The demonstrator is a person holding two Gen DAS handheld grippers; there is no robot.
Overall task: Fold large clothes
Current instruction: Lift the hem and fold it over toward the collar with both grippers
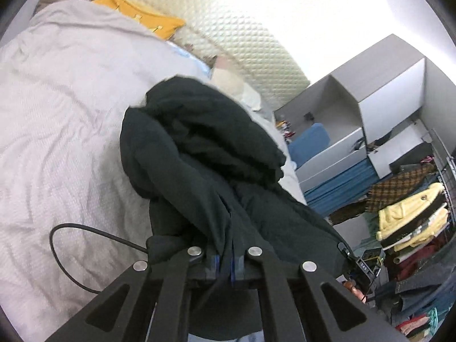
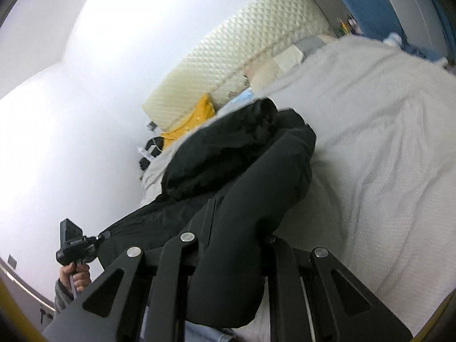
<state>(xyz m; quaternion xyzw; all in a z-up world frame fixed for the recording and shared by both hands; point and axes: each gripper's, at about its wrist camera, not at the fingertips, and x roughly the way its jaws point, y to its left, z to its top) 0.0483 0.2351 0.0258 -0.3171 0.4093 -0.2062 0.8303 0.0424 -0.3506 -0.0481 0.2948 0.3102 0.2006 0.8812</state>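
Garment: one black jacket (image 1: pixel 205 154), matte, thick and soft, bunched into heavy rolled folds, held up over the bed between both tools. Far end of it slumps onto the bedspread (image 1: pixel 65 108) near the middle of the bed.

Left gripper (image 1: pixel 225 259): fingers pressed together on a pleated edge of the jacket, blue pads just visible either side of the cloth. Black cable loops off its left side over the bedspread.

Right gripper (image 2: pixel 228 245): a smooth sleeve-like tube of the jacket runs down between its fingers and hides the tips. Can't tell whether it's clamping. In the right wrist view the other handheld tool (image 2: pixel 75 246) shows at lower left, gripped by a hand (image 2: pixel 76 276) with a grey cuff.

Surface: bedspread is pale lilac-white, fine waffle texture, creased all over. Cream quilted headboard (image 1: pixel 242 45), diamond pattern, along the far edge. Mustard-yellow garment (image 1: pixel 142 14) with small buttons at the far corner by the headboard; pale pillows (image 1: pixel 228 79) along the same edge.

Room: grey angular shelving (image 1: pixel 384 91) beyond the bed's right side, blue flat panels (image 1: pixel 339 188) leaning below it. Wire rack (image 1: pixel 413 222) stacked with folded clothes, yellow, dark red, brown check. Plain white wall (image 2: pixel 71 85).
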